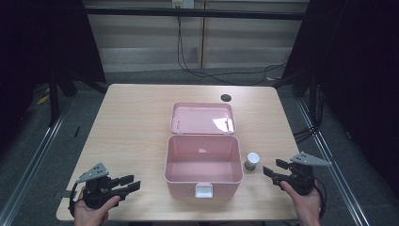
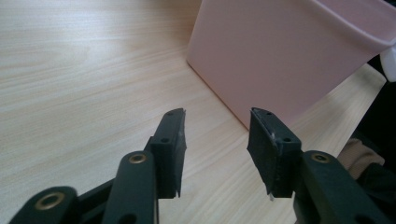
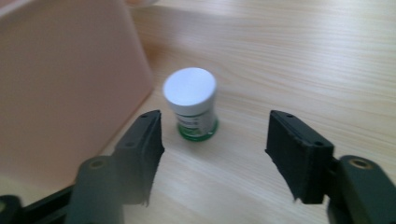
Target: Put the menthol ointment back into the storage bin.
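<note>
Right hand-held gripper (image 3: 212, 154), jaws wide and empty, lines up on a white-capped jar (image 3: 191, 103) standing on the surface beside the open pink box (image 1: 202, 162). Next: advance, close around it. Left hand-held gripper (image 2: 215, 147) waits, parted, empty.

Lab recording booth, black curtains (image 1: 362, 70), trailing cables (image 1: 197, 66), wooden table (image 1: 131, 122)

A small jar (image 3: 190, 103) with a white lid and a green-and-white label stands upright on the bench (image 1: 131, 122), just beside the right wall of the pink box (image 1: 203, 162). The box is open and its lid (image 1: 203, 117) lies flat behind it.
</note>
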`<state>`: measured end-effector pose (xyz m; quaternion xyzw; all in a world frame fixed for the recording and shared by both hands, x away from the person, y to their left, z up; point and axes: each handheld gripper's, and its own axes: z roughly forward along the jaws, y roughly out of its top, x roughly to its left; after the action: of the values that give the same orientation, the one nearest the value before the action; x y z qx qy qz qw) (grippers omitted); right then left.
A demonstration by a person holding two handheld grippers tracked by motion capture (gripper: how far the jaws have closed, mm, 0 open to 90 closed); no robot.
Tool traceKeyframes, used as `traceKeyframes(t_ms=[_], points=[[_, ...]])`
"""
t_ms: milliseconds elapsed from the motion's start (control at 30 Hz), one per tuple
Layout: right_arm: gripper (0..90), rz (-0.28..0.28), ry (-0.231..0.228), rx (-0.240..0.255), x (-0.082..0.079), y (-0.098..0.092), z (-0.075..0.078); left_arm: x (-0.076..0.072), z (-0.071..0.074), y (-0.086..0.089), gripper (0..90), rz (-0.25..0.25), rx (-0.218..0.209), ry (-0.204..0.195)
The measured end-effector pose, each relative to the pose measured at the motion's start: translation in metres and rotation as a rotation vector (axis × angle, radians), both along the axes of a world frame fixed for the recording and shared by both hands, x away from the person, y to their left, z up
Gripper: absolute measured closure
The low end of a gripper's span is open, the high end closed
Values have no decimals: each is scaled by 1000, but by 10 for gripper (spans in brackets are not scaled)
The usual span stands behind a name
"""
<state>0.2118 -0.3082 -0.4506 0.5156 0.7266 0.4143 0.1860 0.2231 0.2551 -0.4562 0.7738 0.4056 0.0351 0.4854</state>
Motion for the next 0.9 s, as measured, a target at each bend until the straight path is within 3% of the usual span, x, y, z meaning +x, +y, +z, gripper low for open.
traceKeyframes(t_ms=[100,233,300,333,500,633,700,800,900], points=[[304,27,19,-8,2,2,4,0,-1,-2,513,-12,51,-3],[279,66,63,-55,6,6,7,1,-2,-3,455,-25,72,23],[280,72,55,-65,6,7,11,2,-3,-3,449,-25,79,29],[281,73,37,-81,6,7,13,2,-3,-2,446,-17,78,29],[280,131,67,-105,12,9,25,1,-2,-1,419,-13,74,24],[308,161,66,-92,20,10,37,1,-2,-1,417,-17,70,23],[305,176,93,-90,24,12,40,1,-2,-2,422,-17,74,16],[305,199,137,-138,30,18,41,0,-1,-2,430,-21,78,15],[321,217,160,-148,37,22,40,0,-2,-2,434,-21,81,13]])
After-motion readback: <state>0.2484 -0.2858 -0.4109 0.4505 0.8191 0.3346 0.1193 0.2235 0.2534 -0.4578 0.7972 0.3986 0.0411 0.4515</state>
